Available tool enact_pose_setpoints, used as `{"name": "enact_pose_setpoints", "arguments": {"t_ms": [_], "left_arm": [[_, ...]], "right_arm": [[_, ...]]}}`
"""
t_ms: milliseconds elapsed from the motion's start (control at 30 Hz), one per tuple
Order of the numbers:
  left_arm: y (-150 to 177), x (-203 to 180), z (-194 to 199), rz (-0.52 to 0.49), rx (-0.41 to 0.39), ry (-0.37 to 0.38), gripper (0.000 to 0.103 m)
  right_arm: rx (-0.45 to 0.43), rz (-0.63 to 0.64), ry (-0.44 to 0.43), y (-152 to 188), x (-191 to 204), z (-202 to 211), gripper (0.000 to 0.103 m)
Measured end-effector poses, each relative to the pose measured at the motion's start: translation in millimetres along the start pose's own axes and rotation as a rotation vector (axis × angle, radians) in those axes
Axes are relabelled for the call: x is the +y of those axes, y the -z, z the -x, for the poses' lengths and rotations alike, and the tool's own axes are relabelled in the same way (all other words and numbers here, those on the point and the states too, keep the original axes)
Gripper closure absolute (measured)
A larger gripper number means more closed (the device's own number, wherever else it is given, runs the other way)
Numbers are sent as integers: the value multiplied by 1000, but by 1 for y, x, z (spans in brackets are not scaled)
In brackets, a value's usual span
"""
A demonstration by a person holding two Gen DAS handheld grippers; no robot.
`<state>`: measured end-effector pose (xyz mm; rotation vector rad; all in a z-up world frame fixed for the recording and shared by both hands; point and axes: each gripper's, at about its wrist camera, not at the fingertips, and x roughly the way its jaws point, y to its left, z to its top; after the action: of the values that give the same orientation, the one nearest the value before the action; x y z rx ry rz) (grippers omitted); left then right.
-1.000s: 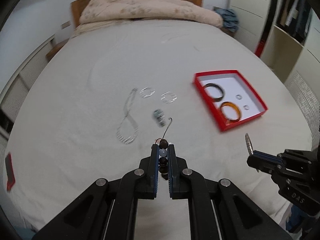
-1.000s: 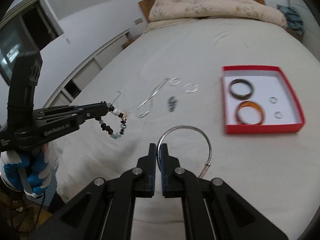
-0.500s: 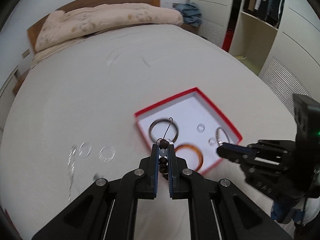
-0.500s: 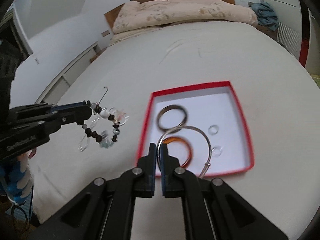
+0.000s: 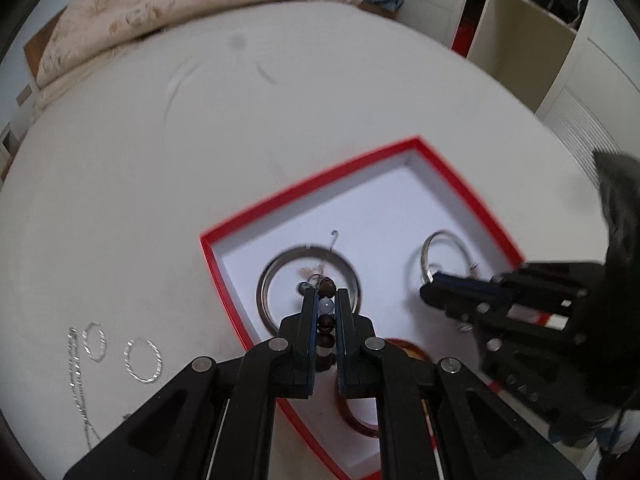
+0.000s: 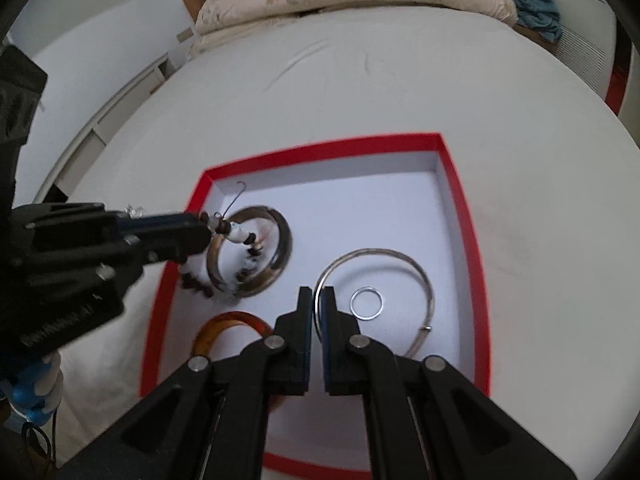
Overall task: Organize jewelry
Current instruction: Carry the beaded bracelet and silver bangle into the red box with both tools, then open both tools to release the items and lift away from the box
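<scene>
The bed [image 5: 120, 184] carries a red box [image 6: 460, 208] near its foot-side edge, and both tongs hang over the box's white floor. The left tongs [image 5: 322, 300] are clamped on a beaded bracelet [image 6: 240, 238], whose loop dangles above the dark bangle [image 6: 280, 256] in the box's left part. The right tongs [image 6: 316, 300] are pinched on the rim of a silver bangle [image 6: 416, 268], its ring lying nearly flat over the box's right part, around a small ring [image 6: 367, 303] below it. Both pieces look ready for release straight down. An amber bangle [image 6: 236, 318] at the box's near edge is half hidden by the tongs. Silver hoops [image 5: 142, 360] and a chain [image 5: 74, 364] lie on the bed, left of the box. Whether either held piece touches the floor is unclear.
</scene>
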<state>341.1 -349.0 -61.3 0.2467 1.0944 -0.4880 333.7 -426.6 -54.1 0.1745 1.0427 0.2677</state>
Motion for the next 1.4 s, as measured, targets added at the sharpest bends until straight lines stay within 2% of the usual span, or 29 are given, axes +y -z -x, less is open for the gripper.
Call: {"name": "enact_pose_setpoints", "arguments": {"t_ms": [200, 433, 500, 567, 667, 867, 1100, 1400], "left_arm": [[14, 6, -21, 6, 33, 5, 95], [20, 11, -21, 32, 30, 27, 94], [21, 12, -18, 37, 27, 35, 86], [22, 11, -12, 32, 13, 23, 73], [24, 14, -2, 35, 1, 32, 72], [30, 17, 26, 43, -17, 42, 63], [53, 16, 78, 43, -56, 41, 57], [113, 27, 152, 64, -122, -9, 47]], "right_arm": [[37, 11, 18, 0, -3, -21, 99], [44, 8, 31, 2, -4, -27, 98], [47, 6, 36, 1, -2, -28, 98], [48, 5, 45, 2, 2, -27, 98], [42, 2, 55, 7, 4, -19, 97], [43, -10, 73, 11, 9, 1, 96], [25, -28, 97, 23, 21, 32, 96], [-103, -32, 83, 44, 63, 100, 96]]}}
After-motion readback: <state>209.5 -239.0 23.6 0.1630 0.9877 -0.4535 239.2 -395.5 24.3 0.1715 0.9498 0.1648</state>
